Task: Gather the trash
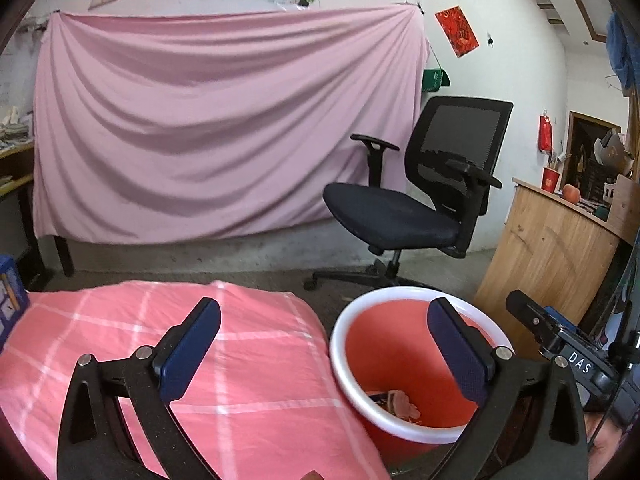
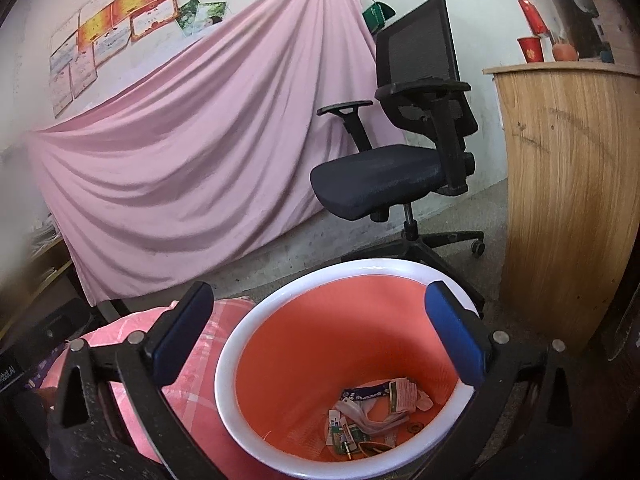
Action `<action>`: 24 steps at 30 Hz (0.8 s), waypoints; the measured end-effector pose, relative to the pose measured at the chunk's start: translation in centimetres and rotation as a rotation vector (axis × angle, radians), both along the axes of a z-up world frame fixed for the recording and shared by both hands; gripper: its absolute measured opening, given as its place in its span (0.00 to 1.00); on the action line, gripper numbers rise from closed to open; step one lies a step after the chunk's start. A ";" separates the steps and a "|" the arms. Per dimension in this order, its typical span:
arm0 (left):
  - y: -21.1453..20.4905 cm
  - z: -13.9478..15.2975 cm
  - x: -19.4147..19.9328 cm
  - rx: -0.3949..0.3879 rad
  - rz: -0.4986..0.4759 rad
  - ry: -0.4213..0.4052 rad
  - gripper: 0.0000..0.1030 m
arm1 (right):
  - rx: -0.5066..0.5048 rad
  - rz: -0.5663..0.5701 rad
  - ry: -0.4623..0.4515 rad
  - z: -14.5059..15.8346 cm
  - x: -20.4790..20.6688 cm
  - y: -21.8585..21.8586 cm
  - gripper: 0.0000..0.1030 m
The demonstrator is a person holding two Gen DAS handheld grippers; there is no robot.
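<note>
Both jaws spread wide and empty, the right gripper (image 2: pixel 324 336) hung above the bin (image 2: pixel 240 360) beside the desk's (image 1: pixel 240 360) edge, wrappers (image 2: pixel 372 416) lying inside, the left gripper (image 1: pixel 324 344) alongside.

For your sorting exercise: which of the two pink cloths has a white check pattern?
The cloth on the table, beside the bin. The hanging sheet on the wall is plain pink.

This looks like a room in a home. Papers and photos (image 2: pixel 120 12) are stuck on the white wall, a pink sheet (image 1: pixel 224 120) hangs below them, and a black desk chair (image 1: pixel 424 192) stands on the bare floor beside a wooden counter (image 2: pixel 568 184)
</note>
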State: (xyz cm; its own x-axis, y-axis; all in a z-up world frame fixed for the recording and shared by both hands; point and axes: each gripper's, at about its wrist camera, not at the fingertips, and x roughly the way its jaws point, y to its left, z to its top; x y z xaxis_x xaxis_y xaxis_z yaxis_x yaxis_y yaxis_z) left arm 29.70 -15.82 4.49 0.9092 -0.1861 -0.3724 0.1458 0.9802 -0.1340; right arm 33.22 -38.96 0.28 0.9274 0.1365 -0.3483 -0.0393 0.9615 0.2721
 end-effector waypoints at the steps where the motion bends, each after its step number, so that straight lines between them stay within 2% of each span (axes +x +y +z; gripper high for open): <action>1: 0.3 0.1 -0.3 0.000 0.006 -0.005 0.98 | -0.004 -0.001 -0.005 0.1 -0.3 0.2 1.00; 10: 2.1 0.7 -3.9 0.018 0.034 -0.042 0.98 | -0.031 0.006 -0.055 0.9 -3.6 1.9 1.00; 24: 5.2 0.0 -10.9 0.029 0.079 -0.082 0.98 | -0.088 0.012 -0.157 2.1 -11.1 5.1 1.00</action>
